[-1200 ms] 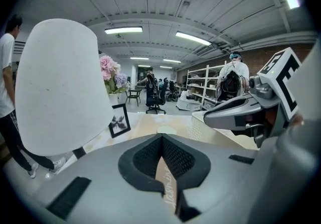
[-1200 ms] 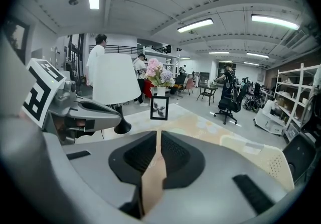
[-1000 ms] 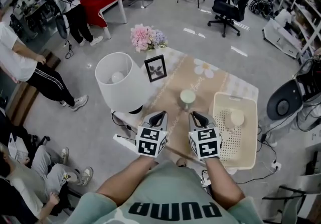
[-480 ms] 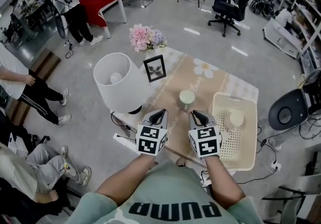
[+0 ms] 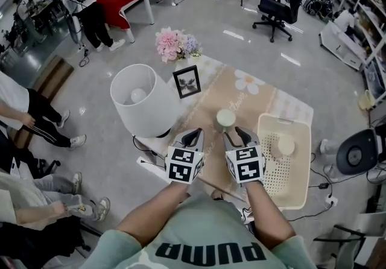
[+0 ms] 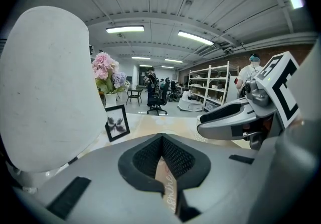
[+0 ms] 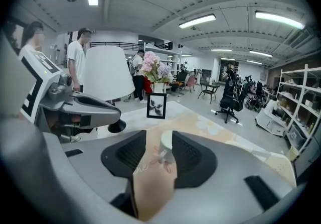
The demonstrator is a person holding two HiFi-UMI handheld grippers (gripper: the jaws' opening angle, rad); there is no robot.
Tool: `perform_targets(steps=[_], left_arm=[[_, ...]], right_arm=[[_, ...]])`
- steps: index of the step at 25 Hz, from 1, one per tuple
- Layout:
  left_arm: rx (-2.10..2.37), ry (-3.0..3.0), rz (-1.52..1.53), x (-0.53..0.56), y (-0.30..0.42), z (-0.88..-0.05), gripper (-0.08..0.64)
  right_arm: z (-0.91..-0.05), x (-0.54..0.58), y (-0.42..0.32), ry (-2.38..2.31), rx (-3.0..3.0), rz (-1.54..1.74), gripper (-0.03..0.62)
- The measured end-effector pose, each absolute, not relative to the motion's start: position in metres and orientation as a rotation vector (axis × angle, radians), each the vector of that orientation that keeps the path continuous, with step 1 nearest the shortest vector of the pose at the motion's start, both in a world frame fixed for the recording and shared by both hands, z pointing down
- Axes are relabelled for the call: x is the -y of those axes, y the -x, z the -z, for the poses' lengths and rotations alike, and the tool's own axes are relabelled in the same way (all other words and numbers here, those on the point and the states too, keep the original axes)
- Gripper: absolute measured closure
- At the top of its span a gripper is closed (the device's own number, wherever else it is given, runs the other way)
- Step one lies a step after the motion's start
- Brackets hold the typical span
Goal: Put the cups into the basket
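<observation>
One cup (image 5: pixel 225 118) stands on the bench (image 5: pixel 208 102), just ahead of my right claw (image 5: pixel 236 134); a second cup (image 5: pixel 283 146) lies in the basket (image 5: pixel 271 171). The right jaws have just been opening and are half-wide, with the cup ahead between them, untouched. My left claw (image 5: pixel 193 136) is closed and empty. Risk: a too-narrow gap clips the cup and topples it.

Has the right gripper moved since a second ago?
Yes: the right gripper edged forward toward the cup; its fingers have just been opening, nothing between them yet.
</observation>
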State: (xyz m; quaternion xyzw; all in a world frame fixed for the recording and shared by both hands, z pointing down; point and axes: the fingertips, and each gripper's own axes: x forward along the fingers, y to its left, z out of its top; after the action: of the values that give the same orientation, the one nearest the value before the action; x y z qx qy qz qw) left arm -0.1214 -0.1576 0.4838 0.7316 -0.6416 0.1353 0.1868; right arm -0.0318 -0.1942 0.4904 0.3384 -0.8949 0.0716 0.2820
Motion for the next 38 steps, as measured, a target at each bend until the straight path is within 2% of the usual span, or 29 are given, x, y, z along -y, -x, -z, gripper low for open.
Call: perform_targets(steps=[7,21,29,38], left_arm=[[1.798,-2.031,-0.399,0.174,0.129,-0.492,0.555],[1.768,-1.966,-0.449,0.212,0.148,-0.522,0.555],[1.752,-1.943,-0.493,0.223,0.155,-0.535,0.555],[1.736,-1.917,-0.532,0.229,0.161,-0.549,0.555]], right_arm=[[-0.500,0.216,0.041,-0.899,2.370,-0.213,0.349],[-0.549,0.261,0.059,-0.876,2.271,-0.296,0.250],[-0.579,0.270,0.065,-0.839,2.209,-0.324,0.216],[-0.596,0.286,0.072,-0.831,2.178,-0.340,0.209]])
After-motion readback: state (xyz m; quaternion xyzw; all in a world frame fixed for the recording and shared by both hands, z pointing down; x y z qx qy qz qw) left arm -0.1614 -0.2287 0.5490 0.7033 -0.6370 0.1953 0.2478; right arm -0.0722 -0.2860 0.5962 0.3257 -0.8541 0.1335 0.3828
